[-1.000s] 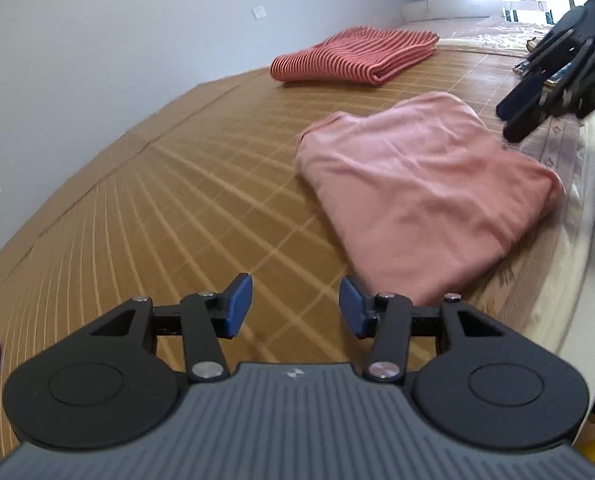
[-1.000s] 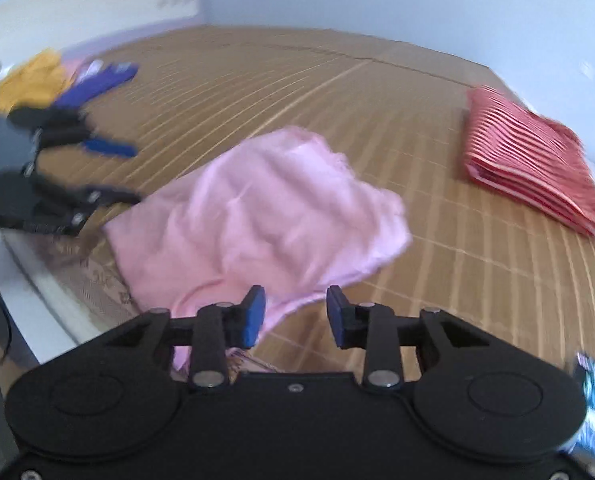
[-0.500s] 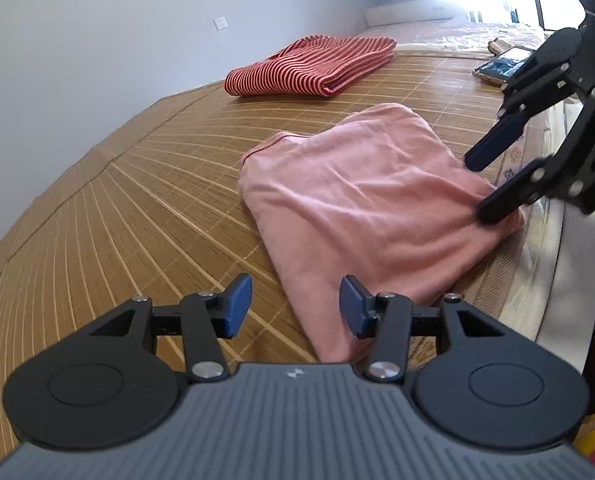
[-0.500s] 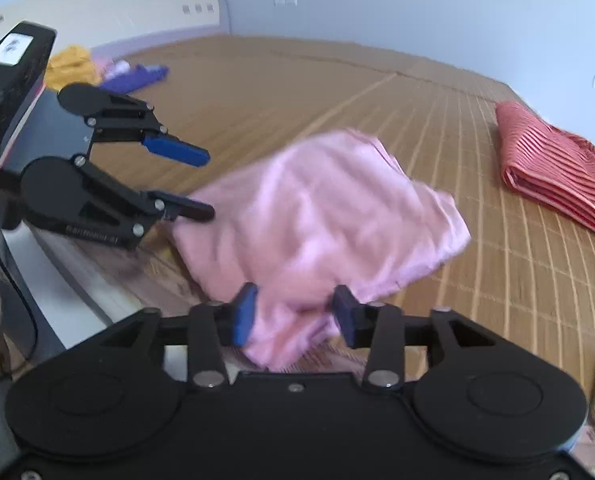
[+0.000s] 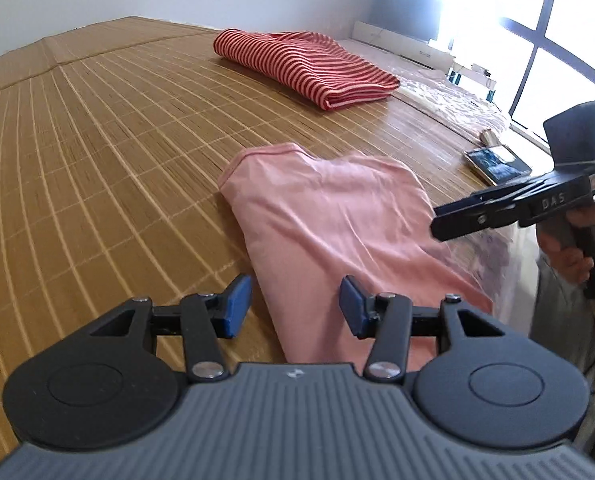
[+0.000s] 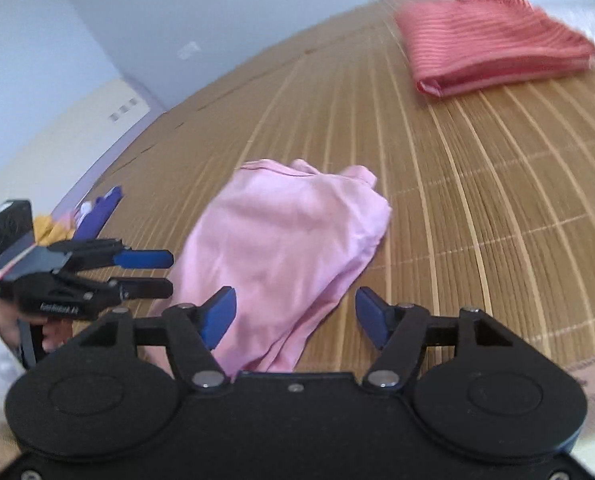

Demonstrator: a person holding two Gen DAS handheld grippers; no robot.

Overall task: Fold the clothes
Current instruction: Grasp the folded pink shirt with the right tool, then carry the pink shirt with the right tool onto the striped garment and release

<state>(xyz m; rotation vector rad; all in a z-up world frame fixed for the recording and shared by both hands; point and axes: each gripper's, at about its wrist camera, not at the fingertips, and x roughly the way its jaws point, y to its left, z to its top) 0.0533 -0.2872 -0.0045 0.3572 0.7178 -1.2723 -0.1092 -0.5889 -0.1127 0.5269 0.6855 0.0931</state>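
Note:
A pink garment (image 5: 329, 220) lies loosely folded on the bamboo mat (image 5: 117, 152), near the bed's front edge. My left gripper (image 5: 295, 306) is open just above its near left edge, and its pads do not press the cloth. In the right wrist view the pink garment (image 6: 289, 248) runs under my right gripper (image 6: 295, 318). That gripper's jaws are opening, with cloth lying between and below the pads, not pinched. The right gripper (image 5: 477, 220) shows side-on at the garment's right corner. The left gripper (image 6: 145, 272) hovers at the garment's left side.
A folded red striped garment (image 5: 305, 68) lies farther back on the mat. A phone (image 5: 497, 164) rests near the mat's right edge, by the window. Purple clothes (image 6: 97, 212) and yellow clothes (image 6: 45, 232) are heaped far left. A hand (image 5: 565, 248) holds the right gripper.
The right gripper's jaws have spread wider over the pink garment's near end. Both grippers have swung and rolled, and the left one has come closer to the garment's left edge.

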